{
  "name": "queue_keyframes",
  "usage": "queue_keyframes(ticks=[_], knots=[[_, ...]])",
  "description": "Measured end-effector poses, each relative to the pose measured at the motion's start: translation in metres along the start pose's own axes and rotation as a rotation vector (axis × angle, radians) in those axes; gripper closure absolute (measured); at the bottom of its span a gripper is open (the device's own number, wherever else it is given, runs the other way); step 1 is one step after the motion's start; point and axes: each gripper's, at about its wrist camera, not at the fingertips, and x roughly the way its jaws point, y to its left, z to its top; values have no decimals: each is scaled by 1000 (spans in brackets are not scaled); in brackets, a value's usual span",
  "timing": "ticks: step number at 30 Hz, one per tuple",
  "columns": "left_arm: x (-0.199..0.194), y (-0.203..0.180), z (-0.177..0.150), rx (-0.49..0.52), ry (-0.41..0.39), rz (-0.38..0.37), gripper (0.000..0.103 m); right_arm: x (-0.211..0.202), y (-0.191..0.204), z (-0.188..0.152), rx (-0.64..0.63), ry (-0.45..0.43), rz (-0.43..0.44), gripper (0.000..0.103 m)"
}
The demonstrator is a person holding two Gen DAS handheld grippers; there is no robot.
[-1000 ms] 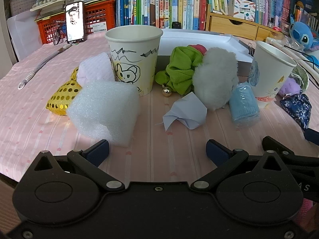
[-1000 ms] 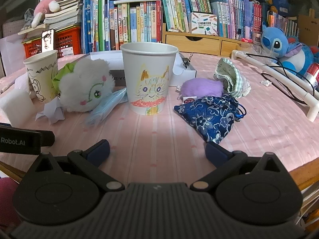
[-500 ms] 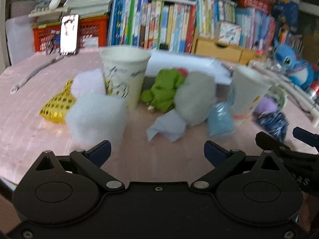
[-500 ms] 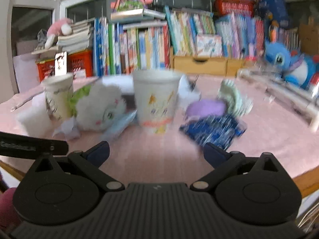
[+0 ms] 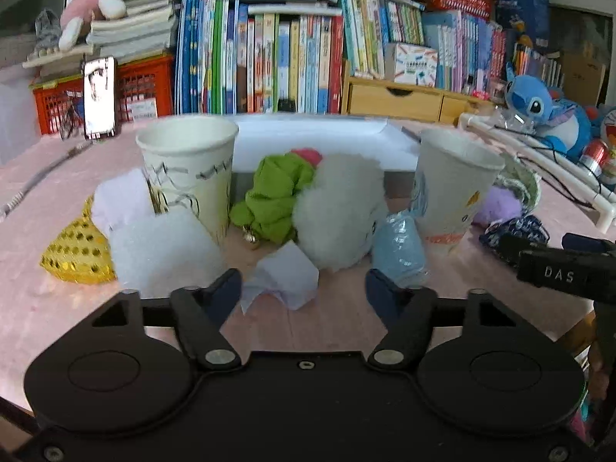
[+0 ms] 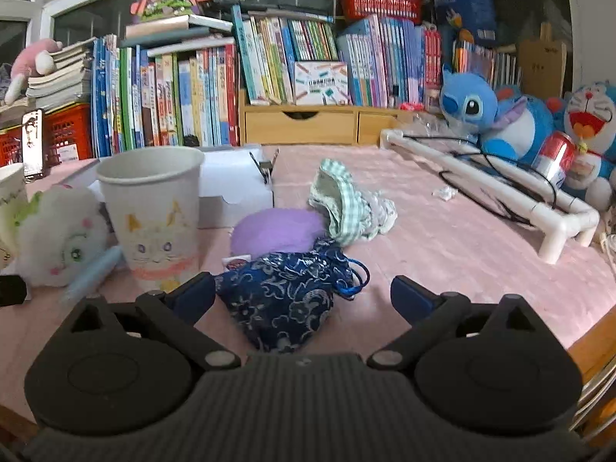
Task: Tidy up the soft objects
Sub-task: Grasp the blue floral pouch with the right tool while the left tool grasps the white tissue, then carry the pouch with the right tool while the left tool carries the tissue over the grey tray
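Note:
My left gripper point(image 5: 303, 288) is open, with a crumpled white paper wad point(image 5: 285, 279) lying between its fingertips on the pink cloth. Around it lie a white foam block point(image 5: 161, 250), a gold sequin pouch point(image 5: 77, 254), a green cloth point(image 5: 277, 200), a white fluffy plush point(image 5: 338, 211) and a light blue wrapped roll point(image 5: 400, 250). Two paper cups stand there, one left point(image 5: 188, 177) and one right point(image 5: 450, 192). My right gripper point(image 6: 304, 294) is open around a dark blue floral pouch point(image 6: 285, 300). Behind the pouch lie a purple fluffy ball point(image 6: 273, 231) and a green checked cloth point(image 6: 346, 208).
A white flat box point(image 5: 308, 142) lies behind the cups. Books, a red crate point(image 5: 142, 88) and a wooden drawer unit point(image 6: 308, 127) line the back. A white pipe frame with cables point(image 6: 500, 188) and blue plush toys point(image 6: 500, 119) stand at the right. The table edge is at the lower right.
Both grippers have moved forward and lower. The left one now has the paper wad between its fingertips, and its jaws have narrowed. The right one has swung right onto the blue pouch.

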Motion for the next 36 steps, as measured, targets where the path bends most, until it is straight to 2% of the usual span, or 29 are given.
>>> queue_keyframes(ticks=[5, 8, 11, 16, 18, 28, 36], knots=[[7, -2, -3, 25, -15, 35, 51, 9, 3, 1, -13, 17, 18, 6], [11, -1, -1, 28, -19, 50, 58, 14, 6, 1, -12, 37, 34, 12], [12, 1, 0, 21, -26, 47, 69, 13, 8, 0, -18, 41, 41, 21], [4, -2, 0, 60, -32, 41, 71, 2, 5, 1, 3, 41, 54, 46], [-3, -3, 0, 65, -37, 26, 71, -4, 4, 2, 7, 37, 57, 50], [-42, 0, 18, 54, -86, -48, 73, -42, -2, 22, -5, -32, 107, 54], [-56, 10, 69, 41, -130, -100, 73, -47, -12, 68, 6, -88, 169, 54]])
